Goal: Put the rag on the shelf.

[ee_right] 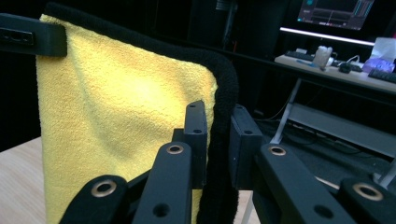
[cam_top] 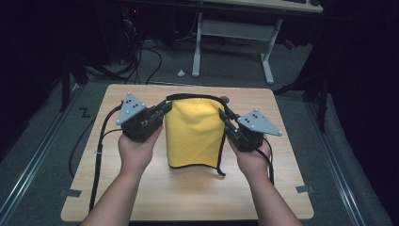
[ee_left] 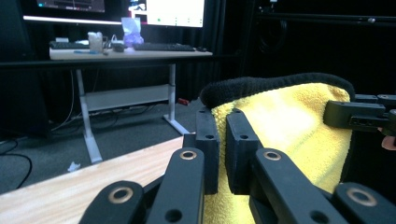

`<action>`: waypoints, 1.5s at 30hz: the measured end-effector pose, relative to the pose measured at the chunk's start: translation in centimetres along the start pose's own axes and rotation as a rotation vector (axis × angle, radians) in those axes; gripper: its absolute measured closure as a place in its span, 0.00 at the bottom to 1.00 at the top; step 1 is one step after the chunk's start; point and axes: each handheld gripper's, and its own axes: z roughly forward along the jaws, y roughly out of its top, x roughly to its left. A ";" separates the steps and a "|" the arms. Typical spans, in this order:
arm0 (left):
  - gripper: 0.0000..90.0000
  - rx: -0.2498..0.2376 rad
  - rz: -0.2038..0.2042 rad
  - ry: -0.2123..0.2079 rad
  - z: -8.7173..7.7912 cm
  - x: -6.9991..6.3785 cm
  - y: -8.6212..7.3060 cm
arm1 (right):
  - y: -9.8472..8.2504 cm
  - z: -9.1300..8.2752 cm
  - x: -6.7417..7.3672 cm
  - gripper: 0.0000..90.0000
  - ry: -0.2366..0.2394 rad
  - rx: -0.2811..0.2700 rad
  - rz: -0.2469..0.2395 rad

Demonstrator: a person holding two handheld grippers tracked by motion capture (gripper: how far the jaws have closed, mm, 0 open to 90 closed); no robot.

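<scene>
Both grippers' jaws pinch the yellow cloth point(cam_top: 194, 134) by its top corners, long axis hanging vertically.

A light wooden table point(cam_top: 141, 202) with rounded corners stands on grey carpet point(cam_top: 42, 141) — its top shows pale grain. The lower hem of a yellow cloth point(cam_top: 194, 136) appears to reach it near the middle.

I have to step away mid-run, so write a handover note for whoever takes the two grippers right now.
Left hand-held gripper: shut on the yellow cloth at its top left corner.
Right hand-held gripper: shut on the top right corner, on the black trim.
Cloth: hangs between them above the wooden table, lower edge near or on the tabletop.
Done: both corners gripped, cloth raised.
Left: probably folding or laying it flat.
</scene>
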 end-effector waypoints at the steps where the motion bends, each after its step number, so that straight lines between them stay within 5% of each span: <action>1: 0.95 -0.004 0.001 -0.002 0.1 0.0 0.2 | 0.2 0.0 -0.2 0.90 0.000 -0.004 0.008; 12: 0.95 -0.001 0.038 -0.003 1.5 0.2 1.4 | 1.0 0.6 -1.3 0.90 -0.025 -0.004 -0.002; 16: 0.95 -0.008 0.010 -0.020 2.2 1.1 2.0 | 1.5 1.2 -1.7 0.90 -0.029 0.001 0.009; 25: 0.95 0.028 0.030 0.043 4.9 3.4 2.4 | 2.0 4.2 -2.8 0.90 -0.025 0.017 0.010; 34: 0.95 0.050 0.003 0.091 8.3 5.7 2.2 | 2.6 7.6 -4.6 0.90 -0.030 0.017 0.022; 45: 0.95 0.091 0.066 0.119 11.7 6.9 2.0 | 2.2 10.8 -7.3 0.90 -0.026 0.074 -0.029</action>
